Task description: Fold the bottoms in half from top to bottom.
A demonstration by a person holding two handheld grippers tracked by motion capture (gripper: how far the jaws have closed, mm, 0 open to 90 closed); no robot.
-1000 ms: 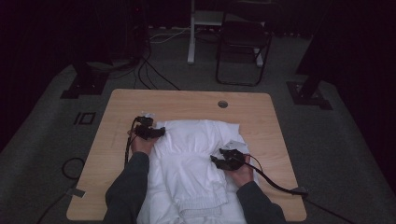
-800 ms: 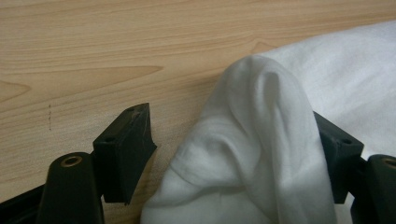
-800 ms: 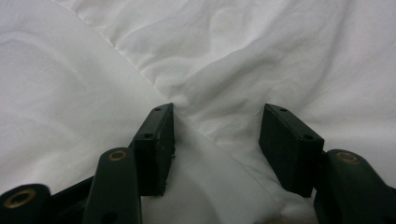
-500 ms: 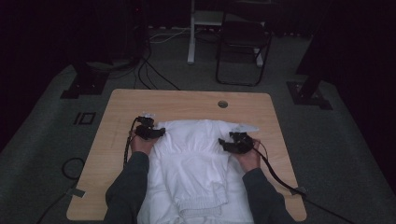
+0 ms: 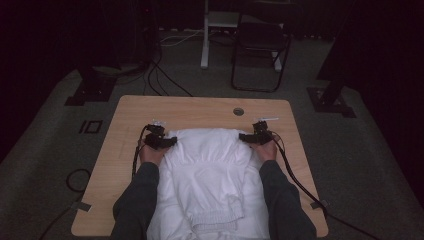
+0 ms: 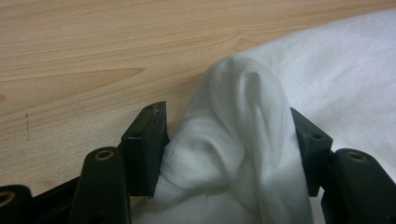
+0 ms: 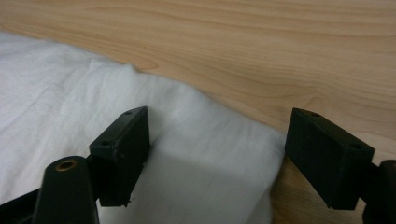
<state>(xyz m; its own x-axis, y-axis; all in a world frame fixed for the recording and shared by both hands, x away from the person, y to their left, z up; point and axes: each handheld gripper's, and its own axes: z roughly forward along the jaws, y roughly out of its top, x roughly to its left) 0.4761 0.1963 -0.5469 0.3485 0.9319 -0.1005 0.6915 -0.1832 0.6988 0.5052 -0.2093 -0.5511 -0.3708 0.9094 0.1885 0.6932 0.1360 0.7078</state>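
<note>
A white garment (image 5: 210,170) lies spread on the wooden table (image 5: 200,107), its ribbed hem folded up toward the person. My left gripper (image 5: 170,141) sits at the garment's far left corner; in the left gripper view its jaws (image 6: 224,114) are shut on a bunched fold of the white cloth (image 6: 243,140), having closed on it within the last second. My right gripper (image 5: 246,136) is at the far right corner. Its jaws (image 7: 219,114) have just been opening and stand wide apart, with the flat corner of the cloth (image 7: 201,154) lying slack between them, untouched by the pads.
A round cable hole (image 5: 238,111) is in the table beyond the garment. Bare wood (image 7: 261,56) runs along the far edge. A chair (image 5: 260,45) and floor cables (image 5: 160,75) lie behind the table. Each gripper's cable trails back along the table sides.
My right gripper has moved from the middle of the garment out to its far right corner, spreading the cloth wider. The left gripper has stayed at the far left corner.
</note>
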